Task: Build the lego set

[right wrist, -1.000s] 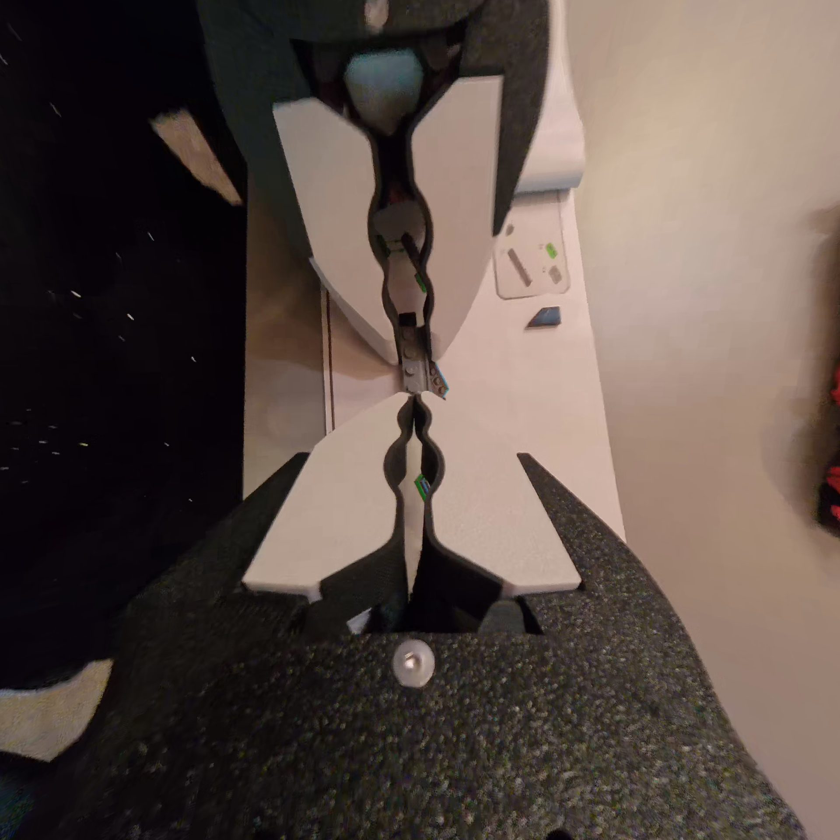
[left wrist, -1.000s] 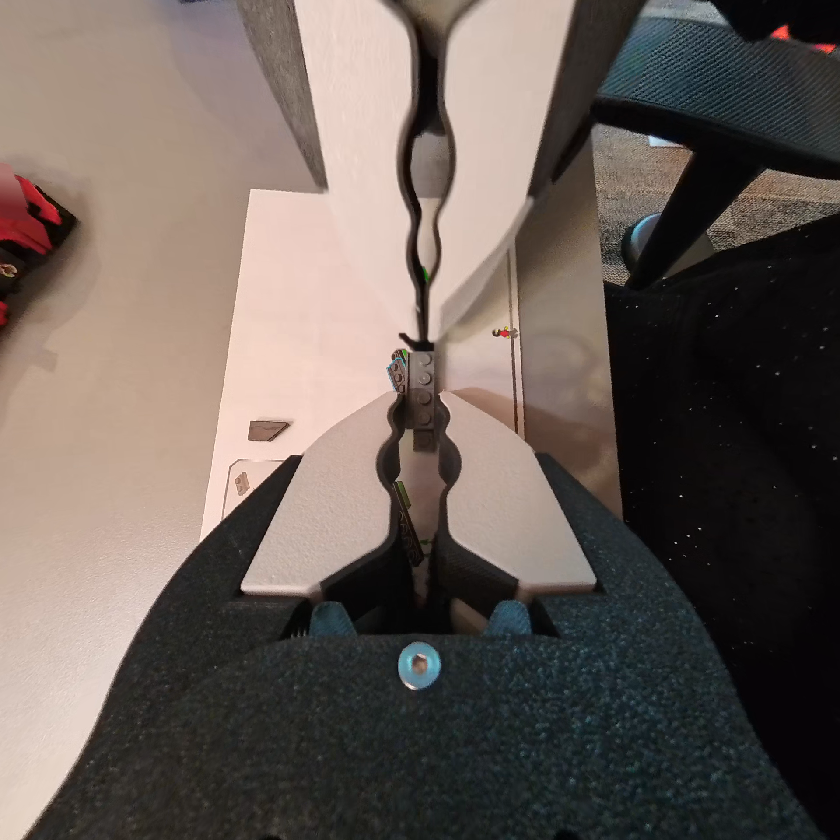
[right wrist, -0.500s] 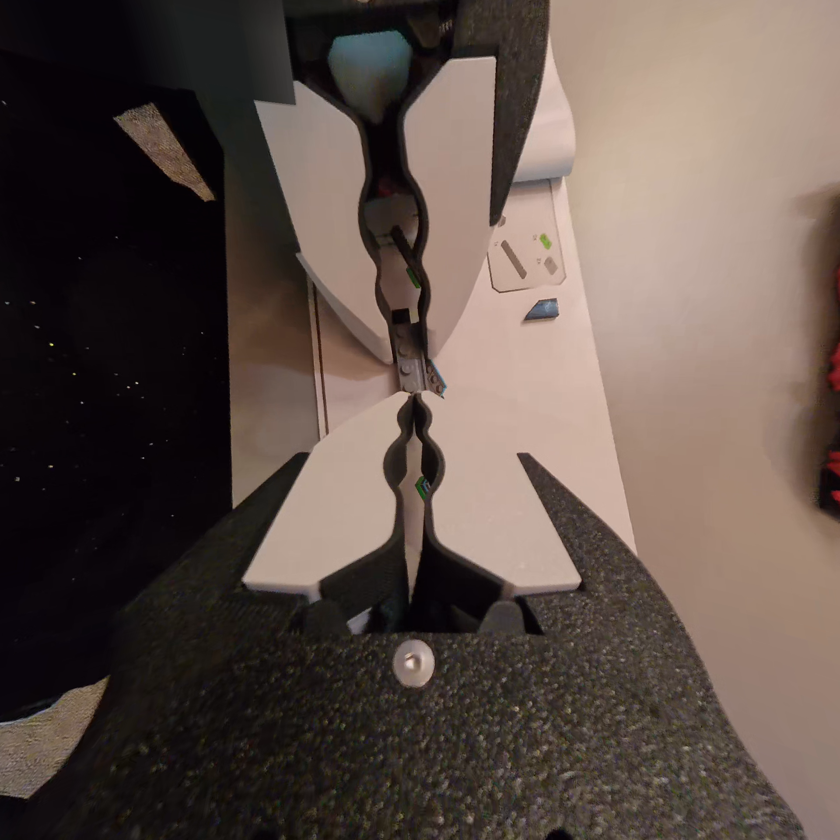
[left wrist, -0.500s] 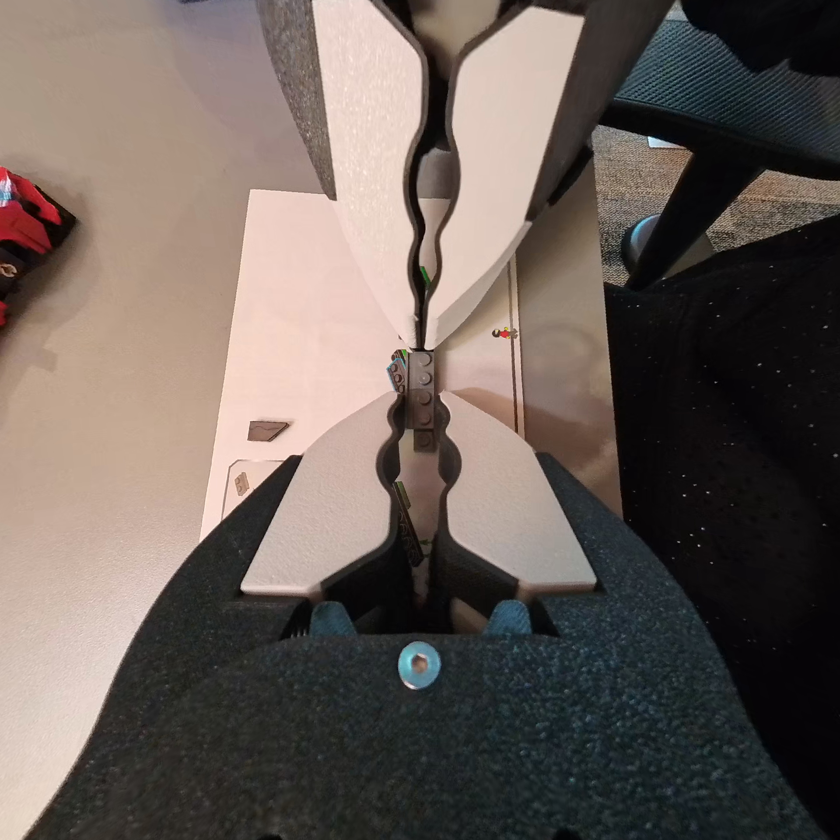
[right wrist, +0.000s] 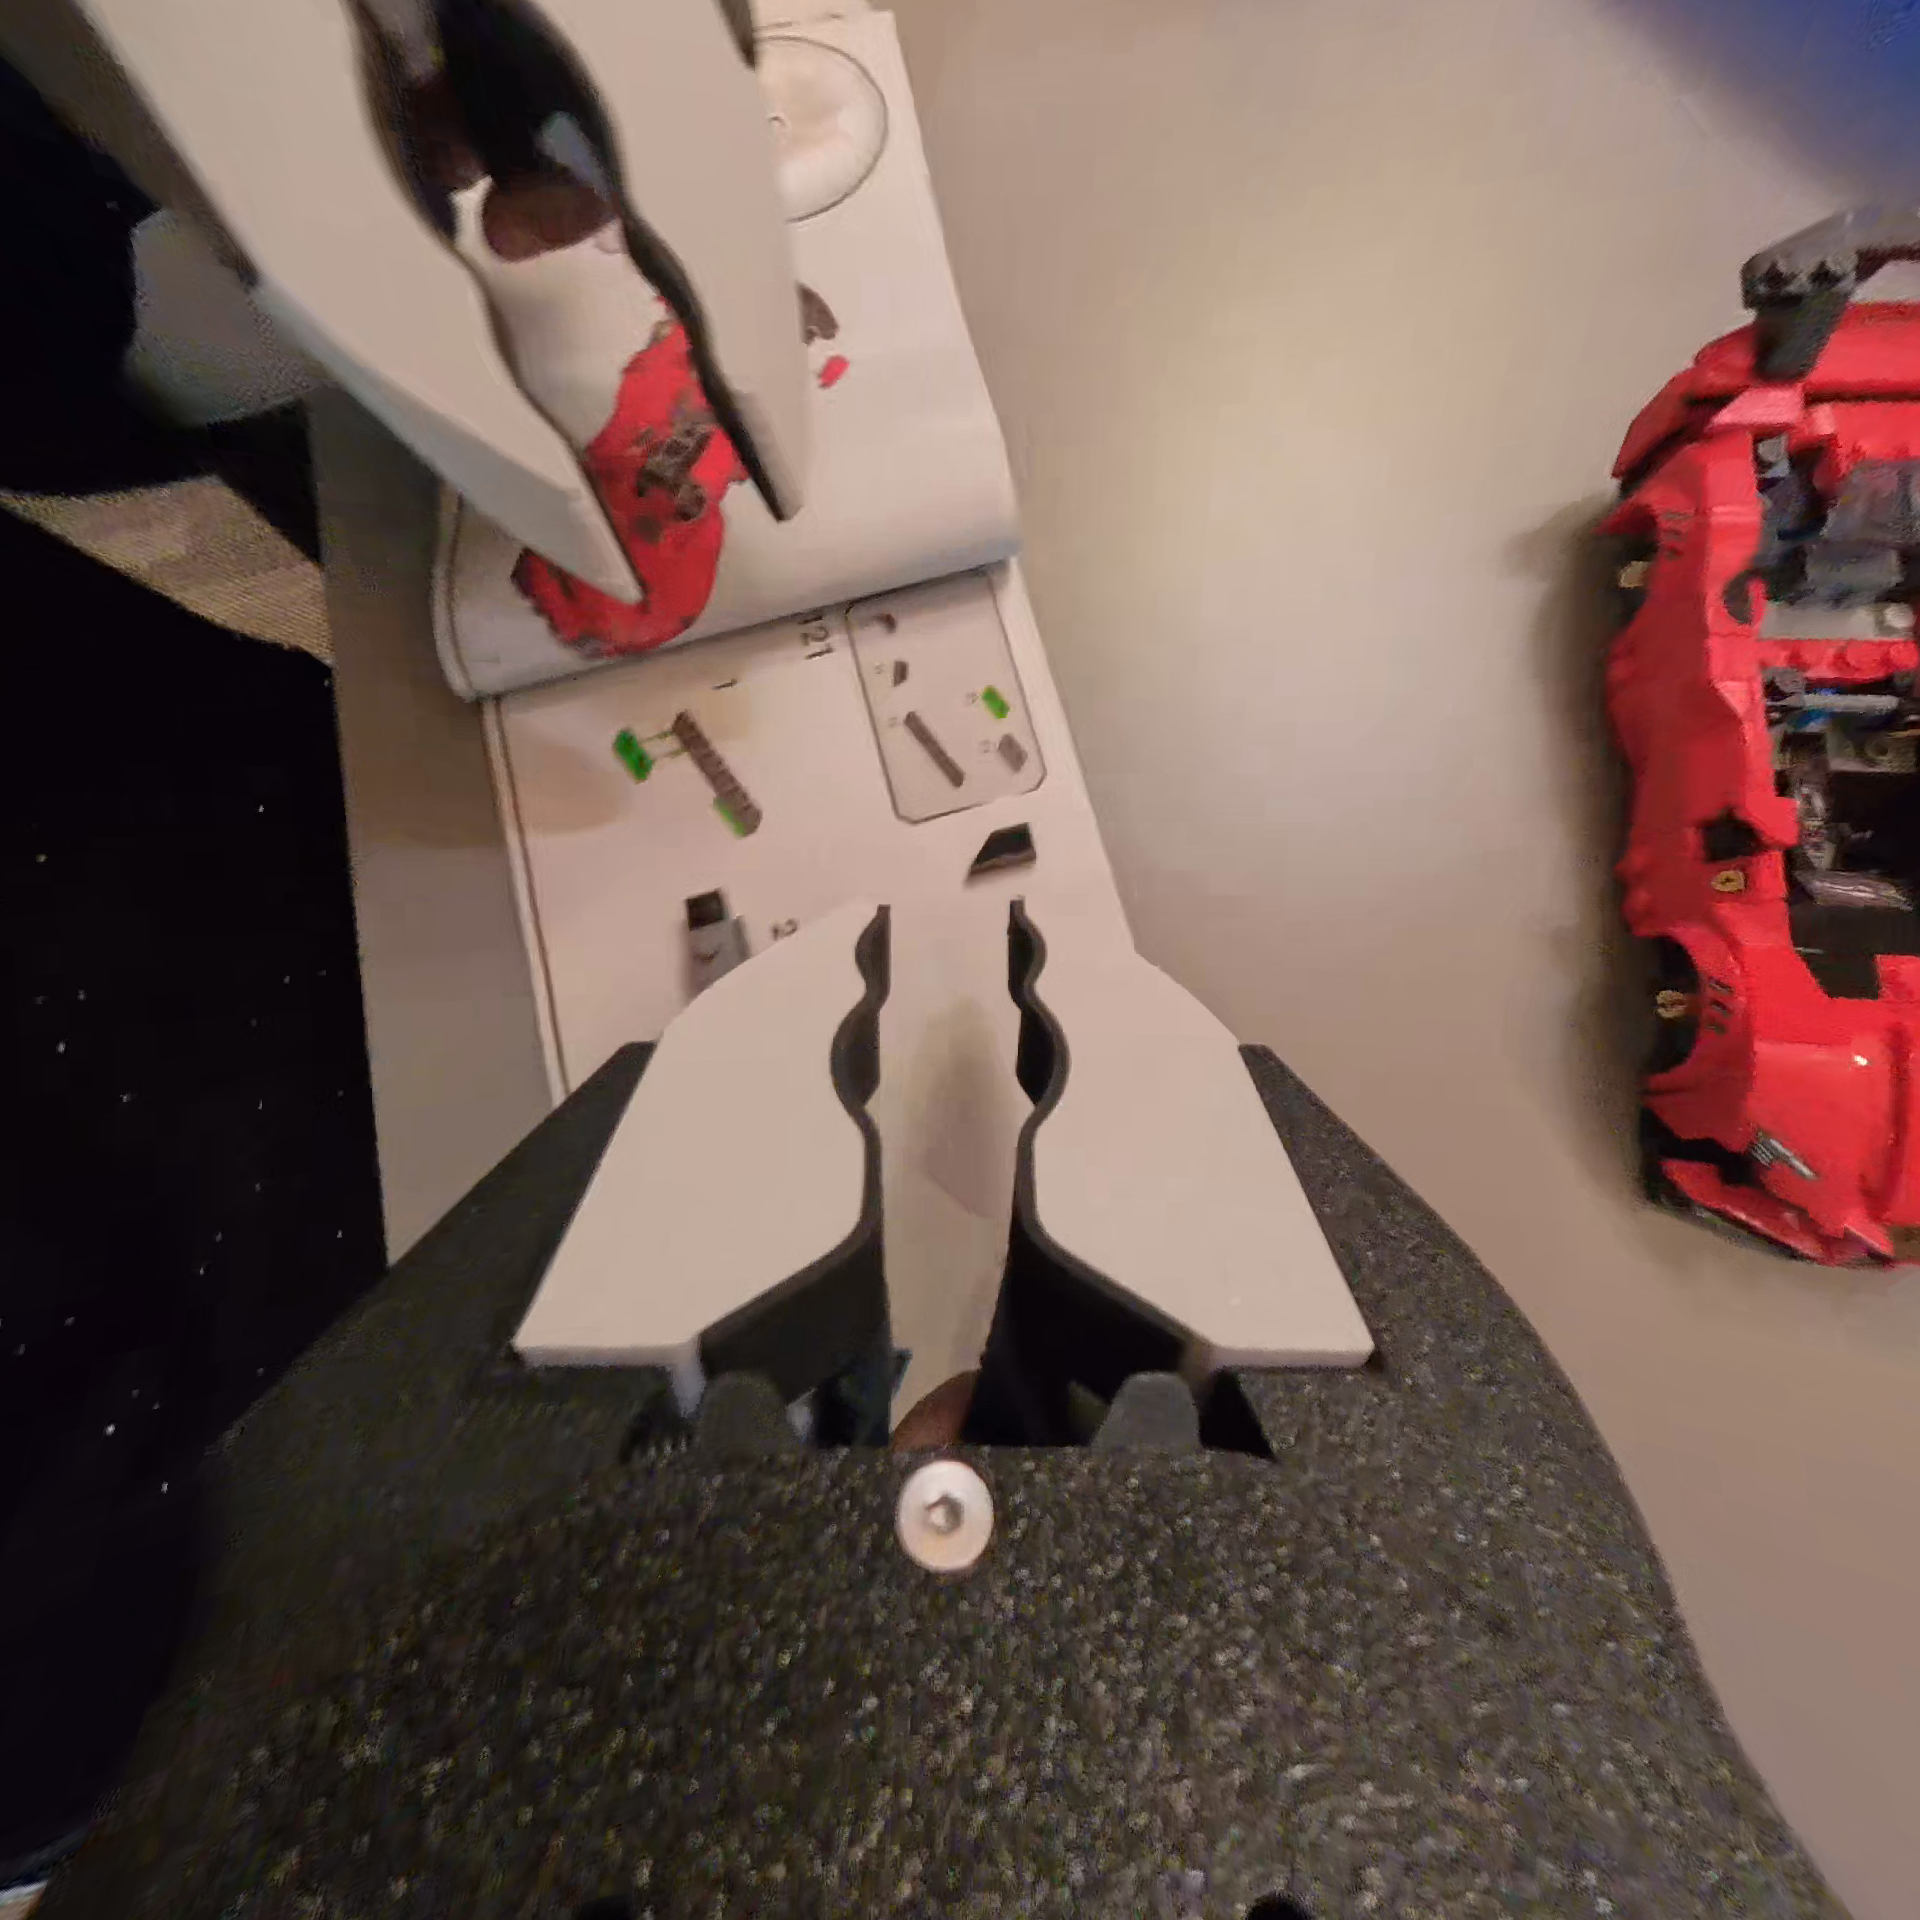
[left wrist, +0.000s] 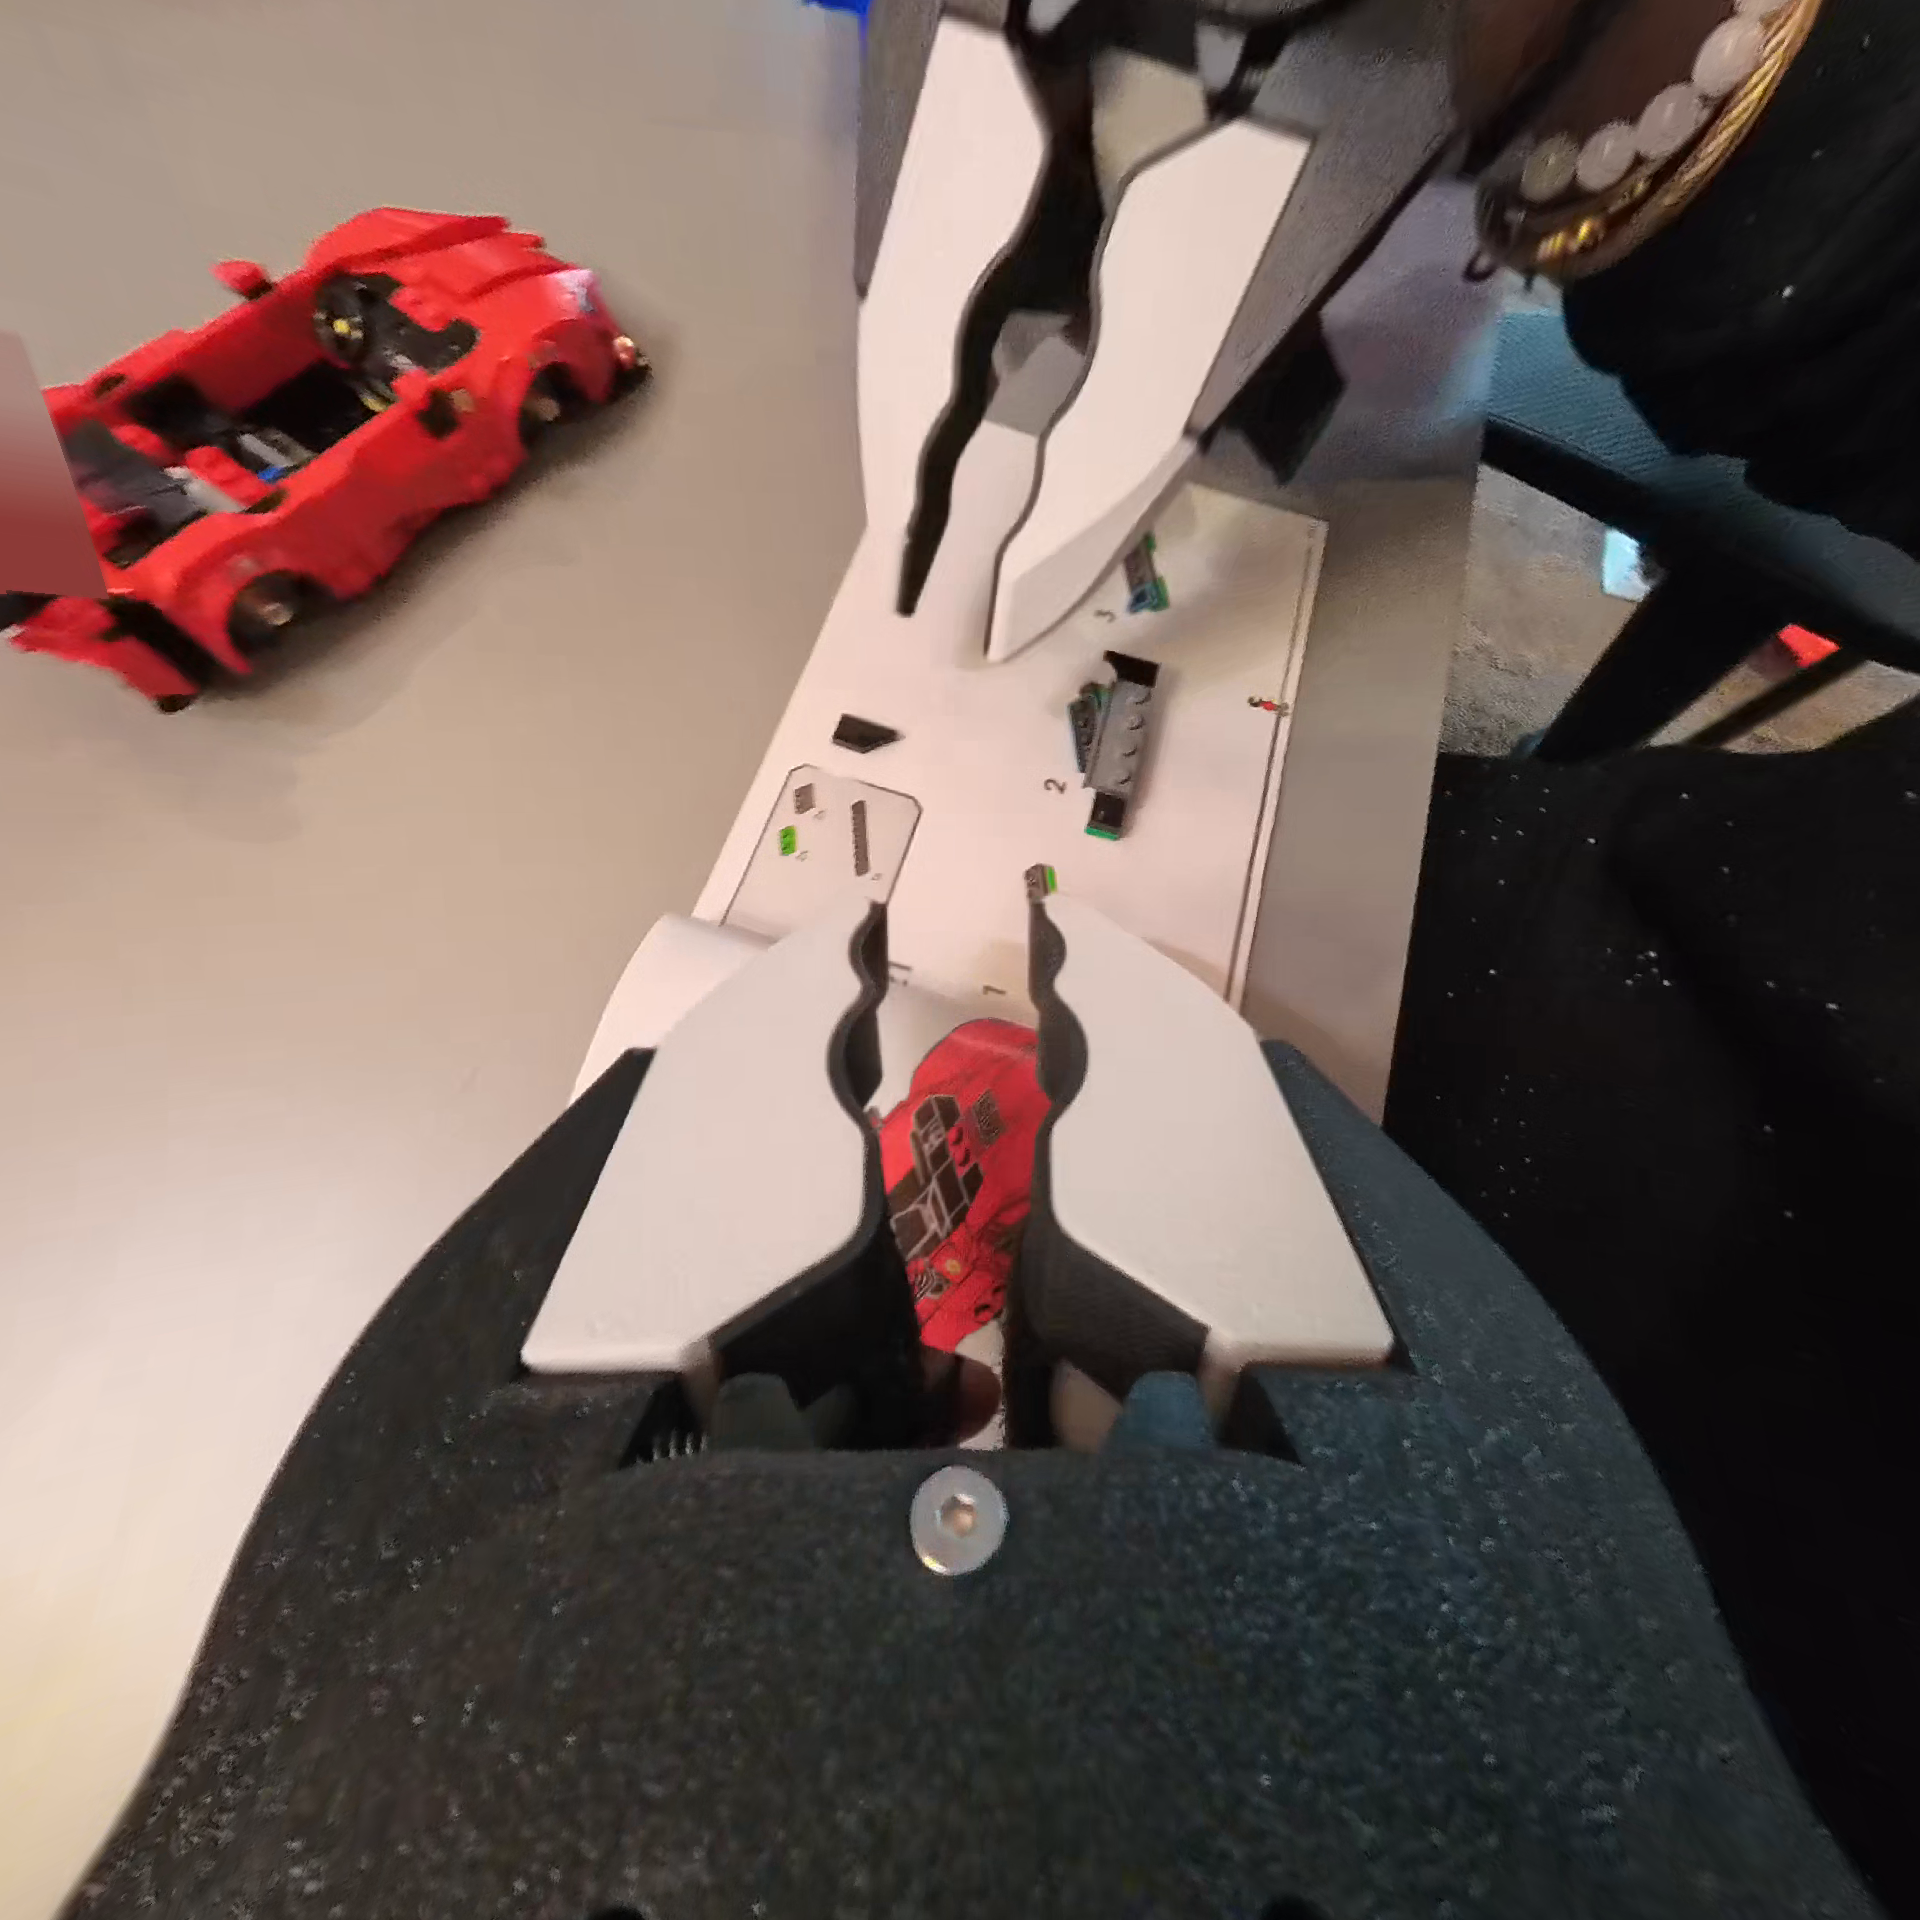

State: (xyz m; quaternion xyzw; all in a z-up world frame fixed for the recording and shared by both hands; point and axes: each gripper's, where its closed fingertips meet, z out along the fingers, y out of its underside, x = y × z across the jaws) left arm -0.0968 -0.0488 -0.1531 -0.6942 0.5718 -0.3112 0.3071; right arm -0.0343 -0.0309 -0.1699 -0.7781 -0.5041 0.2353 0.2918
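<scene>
Both grippers hover over an open instruction booklet [left wrist: 966,769] at the table edge, facing each other. My left gripper [left wrist: 954,909] is open and empty; it also shows at the top of the right wrist view [right wrist: 707,551]. My right gripper [right wrist: 949,912] is open and empty; it also shows in the left wrist view [left wrist: 951,623]. A dark grey studded plate assembly [left wrist: 1117,727] lies on the page over a step picture; I cannot tell real from printed. A small black wedge piece [left wrist: 864,732] [right wrist: 1003,852] lies on the page. The red lego car [left wrist: 312,436] [right wrist: 1787,779] stands on the table beside the booklet.
The beige table [left wrist: 364,1039] spreads around the car. The booklet lies along the table's edge, with dark clothing [left wrist: 1662,1143] just beyond it. A hand with a bead bracelet [left wrist: 1642,135] holds the right gripper. An office chair [left wrist: 1683,540] stands behind it. The left gripper's tips are roughly 7 cm from the right gripper's.
Both grippers were shut tip to tip on the dark grey plate; now both are open, drawn apart and raised. The plate is out of their grip, and the red car has come into view.
</scene>
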